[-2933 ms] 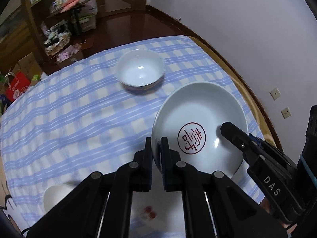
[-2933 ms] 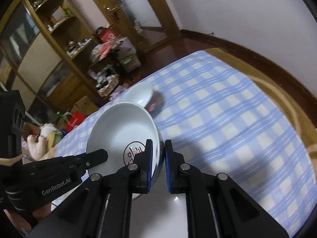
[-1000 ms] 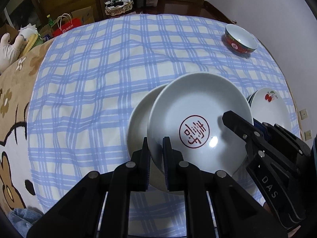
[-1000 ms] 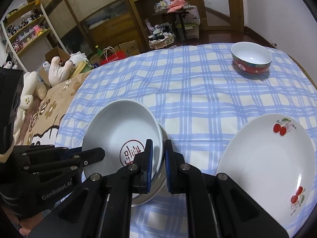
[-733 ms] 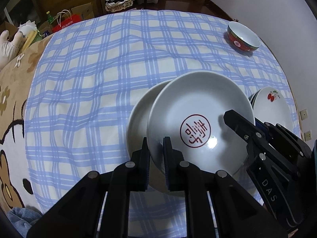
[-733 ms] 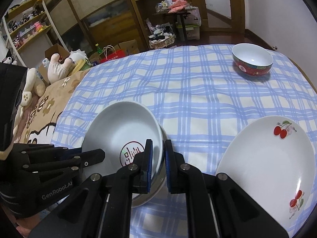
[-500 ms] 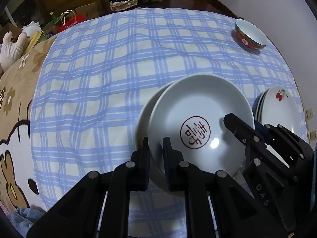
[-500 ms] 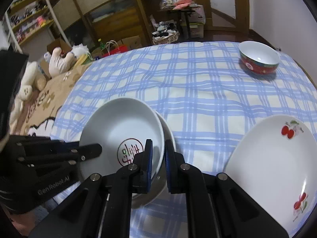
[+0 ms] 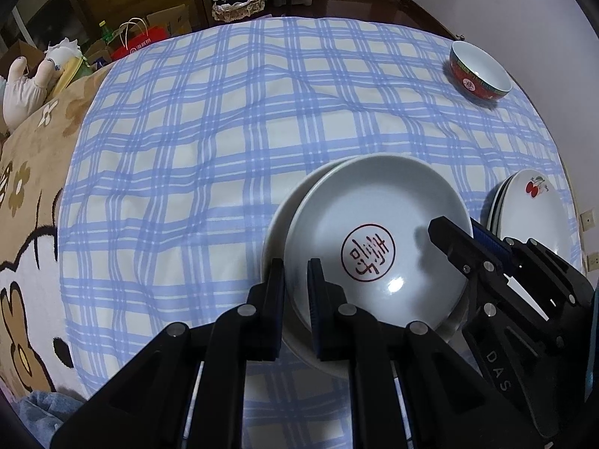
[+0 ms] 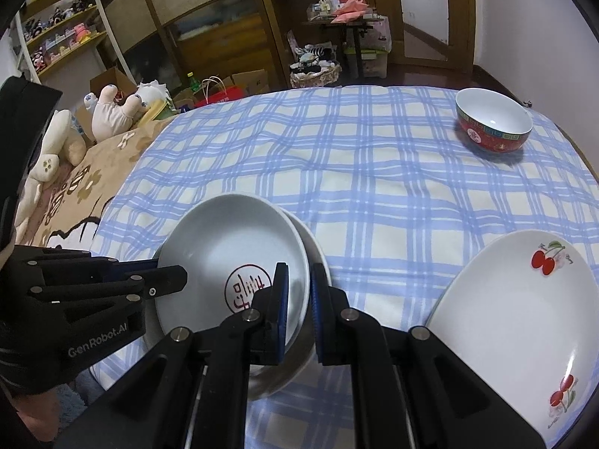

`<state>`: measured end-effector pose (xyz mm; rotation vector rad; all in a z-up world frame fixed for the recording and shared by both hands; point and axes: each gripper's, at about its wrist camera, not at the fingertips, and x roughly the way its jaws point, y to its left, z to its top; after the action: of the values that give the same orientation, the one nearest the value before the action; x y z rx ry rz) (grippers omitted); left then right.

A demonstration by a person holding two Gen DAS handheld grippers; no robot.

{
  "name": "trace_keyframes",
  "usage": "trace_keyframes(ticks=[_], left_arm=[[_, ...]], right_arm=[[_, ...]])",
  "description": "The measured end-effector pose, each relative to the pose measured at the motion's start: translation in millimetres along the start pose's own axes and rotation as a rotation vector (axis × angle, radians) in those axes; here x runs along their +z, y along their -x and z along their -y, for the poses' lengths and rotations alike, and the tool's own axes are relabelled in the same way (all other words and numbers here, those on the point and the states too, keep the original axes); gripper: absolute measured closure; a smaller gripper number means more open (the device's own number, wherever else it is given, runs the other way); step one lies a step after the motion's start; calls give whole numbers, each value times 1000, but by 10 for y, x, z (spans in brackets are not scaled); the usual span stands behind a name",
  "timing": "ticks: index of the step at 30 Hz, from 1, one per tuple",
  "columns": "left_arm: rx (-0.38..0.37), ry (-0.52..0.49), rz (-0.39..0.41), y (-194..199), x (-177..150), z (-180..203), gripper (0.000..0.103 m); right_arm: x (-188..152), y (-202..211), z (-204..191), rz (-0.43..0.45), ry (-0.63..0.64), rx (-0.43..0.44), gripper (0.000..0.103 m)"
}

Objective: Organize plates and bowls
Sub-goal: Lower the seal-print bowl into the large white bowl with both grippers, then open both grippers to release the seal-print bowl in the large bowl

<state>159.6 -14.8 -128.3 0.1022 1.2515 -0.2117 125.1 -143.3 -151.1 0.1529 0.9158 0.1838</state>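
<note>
A white deep plate with a red round seal (image 9: 374,224) (image 10: 232,247) is held by both grippers just over a second white plate (image 9: 279,217) (image 10: 314,258) lying on the checked tablecloth. My left gripper (image 9: 296,280) is shut on its near-left rim. My right gripper (image 10: 298,288) is shut on its opposite rim and shows in the left wrist view (image 9: 449,232). The lower plate's rim pokes out past the held plate.
A stack of cherry-print plates (image 9: 531,205) (image 10: 516,299) lies to the right of the white plates. A red bowl (image 9: 479,75) (image 10: 494,119) stands at the far right of the table. A brown floral blanket (image 9: 26,187) with plush toys lies at the left.
Both grippers carried the seal plate across the table to above the second white plate and have brought it lower, more closely over that plate. The grips are unchanged.
</note>
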Motion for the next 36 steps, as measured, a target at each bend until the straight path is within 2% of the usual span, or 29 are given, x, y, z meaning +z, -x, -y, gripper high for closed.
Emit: trace_keyframes(ticks=[8, 19, 36], left_arm=[[4, -4, 1, 6, -6, 4, 91], [-6, 9, 9, 12, 4, -2, 90], [36, -35, 28, 80, -40, 55, 87]], right_arm=[[2, 1, -19, -22, 26, -18, 91], [25, 15, -1, -49, 15, 9, 91], [3, 87, -47, -30, 26, -5, 90]])
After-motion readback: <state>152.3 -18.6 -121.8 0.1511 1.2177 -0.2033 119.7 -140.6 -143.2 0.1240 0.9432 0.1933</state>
